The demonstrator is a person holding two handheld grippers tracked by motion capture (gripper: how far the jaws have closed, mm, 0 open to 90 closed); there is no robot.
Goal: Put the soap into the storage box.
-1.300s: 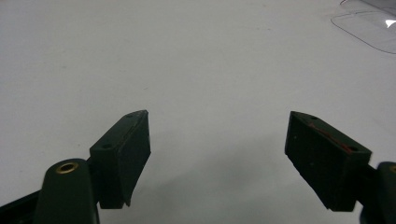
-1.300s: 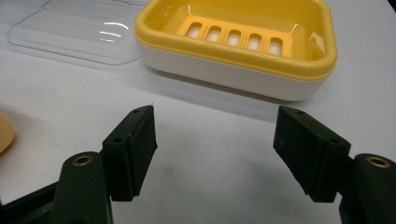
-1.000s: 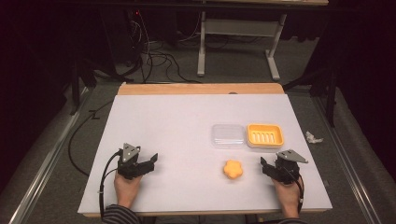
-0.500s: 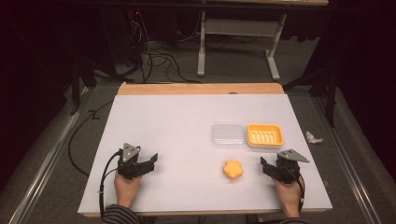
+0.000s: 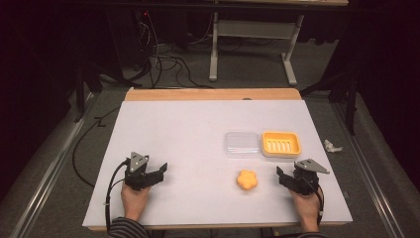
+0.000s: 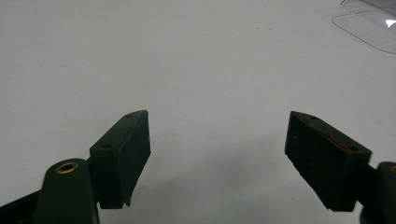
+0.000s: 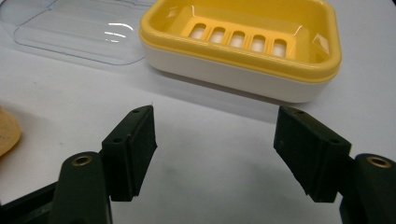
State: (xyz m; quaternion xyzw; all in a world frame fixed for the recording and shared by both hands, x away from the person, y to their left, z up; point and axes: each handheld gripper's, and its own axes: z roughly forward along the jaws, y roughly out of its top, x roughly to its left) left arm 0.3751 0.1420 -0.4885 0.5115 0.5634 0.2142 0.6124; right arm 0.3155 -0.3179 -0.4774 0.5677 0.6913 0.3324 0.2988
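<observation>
White worktop: pale matte sheet, bare across its left half; everything else sits in the right half.
Left gripper: at about 8 o'clock on the worktop, resting low with the hand behind it; fingers spread wide with nothing between them. It looks parked, well apart from every object.
Clear lid: flat, transparent, at about 3 o'clock from the worktop's centre, lying just beside the dish on its left. Probably set aside so the dish is open for loading. Nothing rests on it.
Orange soap: flower-shaped bar at about 5 o'clock, lying loose on the worktop nearer the person than the lid, between the two grippers but much closer to the right one. Untouched.
Yellow soap dish: slotted yellow tray seated in a white base, at 3 o'clock; it holds nothing, its drain slots all showing.
Right gripper: at about 4 o'clock, fingers held wide apart, gripping nothing. In the right gripper view they point toward the dish, with the soap's edge at 9 o'clock. Placement suggests this gripper is the one poised to take the soap.
</observation>
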